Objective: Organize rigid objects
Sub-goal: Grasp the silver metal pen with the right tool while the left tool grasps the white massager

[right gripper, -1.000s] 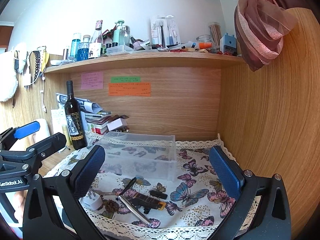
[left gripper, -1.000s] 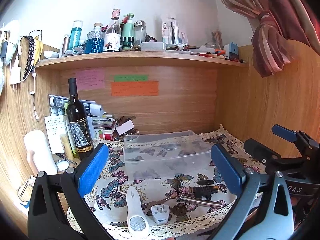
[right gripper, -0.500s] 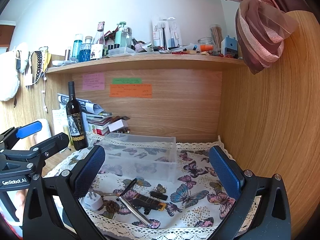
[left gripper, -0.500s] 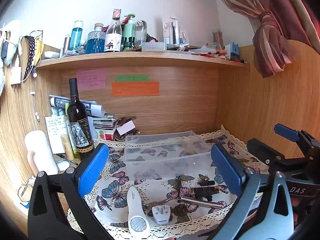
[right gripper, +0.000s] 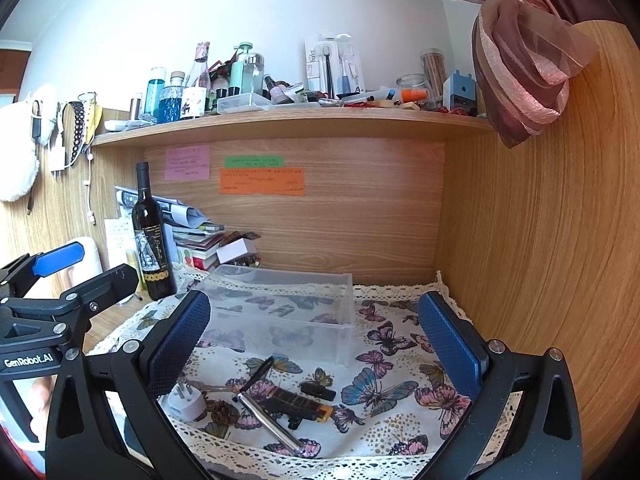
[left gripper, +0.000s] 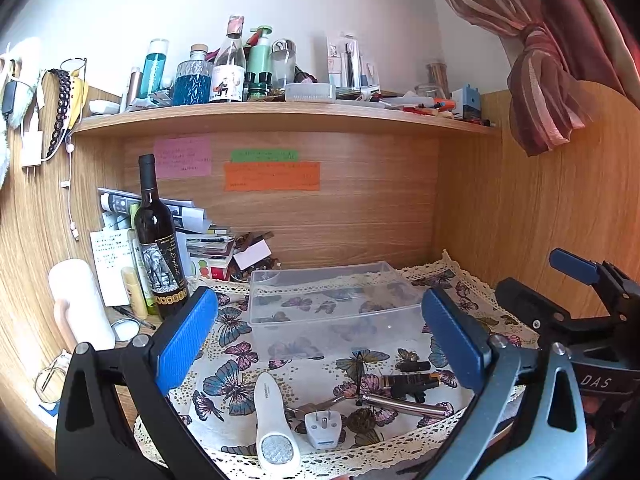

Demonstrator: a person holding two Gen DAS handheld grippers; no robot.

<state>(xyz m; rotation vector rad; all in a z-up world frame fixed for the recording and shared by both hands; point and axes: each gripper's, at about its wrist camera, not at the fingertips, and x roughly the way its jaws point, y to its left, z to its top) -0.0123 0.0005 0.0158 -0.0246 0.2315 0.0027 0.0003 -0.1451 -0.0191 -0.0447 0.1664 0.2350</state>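
Note:
A clear plastic bin stands empty on the butterfly cloth. In front of it lie a white foot file, a white plug adapter, a pine cone, a metal rod, a black and orange tool and a small black piece. My left gripper hangs open above these items, holding nothing. My right gripper is open too, beside it on the right, over the cloth.
A dark wine bottle stands left of the bin beside stacked papers and books. A white cylinder is at far left. Wooden walls close the back and right. The shelf above holds several bottles.
Both grippers have only drifted slightly. Nothing on the cloth has moved, and both stay open.

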